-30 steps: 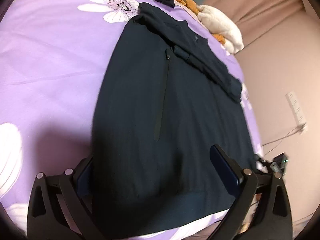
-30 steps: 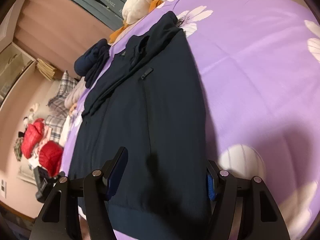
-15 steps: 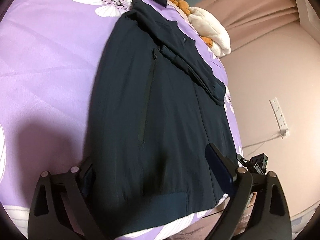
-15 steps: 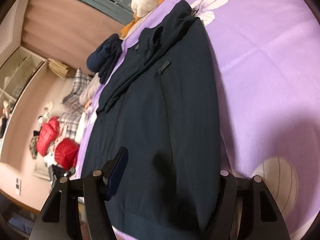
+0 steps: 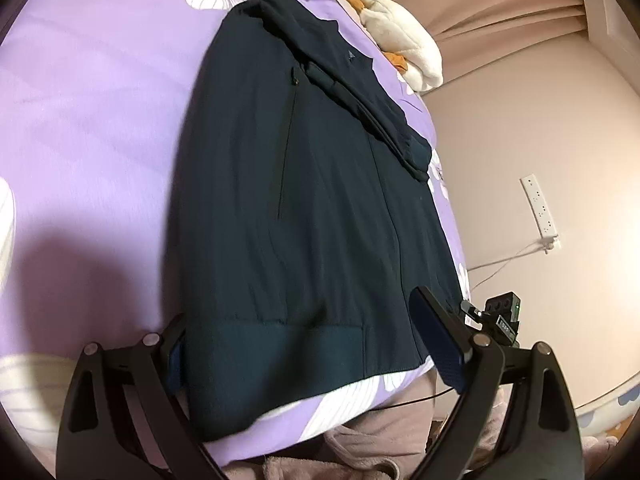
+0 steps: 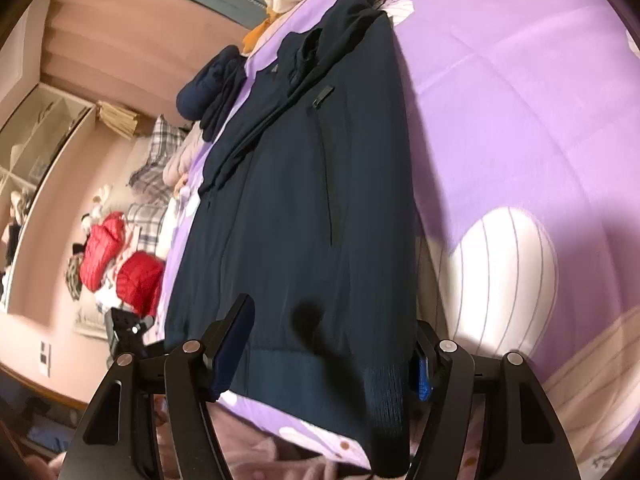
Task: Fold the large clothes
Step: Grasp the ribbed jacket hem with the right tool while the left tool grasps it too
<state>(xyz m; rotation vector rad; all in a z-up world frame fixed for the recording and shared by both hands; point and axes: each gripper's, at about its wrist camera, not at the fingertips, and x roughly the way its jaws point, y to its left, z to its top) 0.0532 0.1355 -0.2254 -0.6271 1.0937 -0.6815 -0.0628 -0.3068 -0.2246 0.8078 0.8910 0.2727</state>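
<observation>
Two black fingers frame the bottom of the left wrist view, and the dark navy jacket point(image 5: 304, 184) lies flat on the purple flowered bedspread point(image 5: 92, 120) ahead of them, its ribbed hem nearest the camera and its collar far off near the top of the picture. The left gripper point(image 5: 304, 344) stands wide, having just closed a little: its left finger point(image 5: 176, 356) sits at the hem's left corner, partly behind the cloth edge, while the right finger point(image 5: 440, 340) lies over the hem's right part. The hem band spans the gap between them, yet I cannot tell whether either pad presses on it. One sleeve is folded across the chest (it runs slantwise towards the right edge of the bed). A white plush toy point(image 5: 404, 48) lies beyond the collar, and a white power strip point(image 5: 540, 208) hangs on the pink wall.

From the right wrist view, the same jacket point(image 6: 304, 184) fills the middle, hem again closest. The right gripper point(image 6: 328, 344) is partly open, at a middling width. Its left finger point(image 6: 234, 344) rests over the hem band, and its right finger point(image 6: 424, 364) sits just past the jacket's right side edge, so that corner of the hem lies between them, hanging slightly over the bed's edge. Red quilted garments point(image 6: 120, 264) sit on the floor at the left.
</observation>
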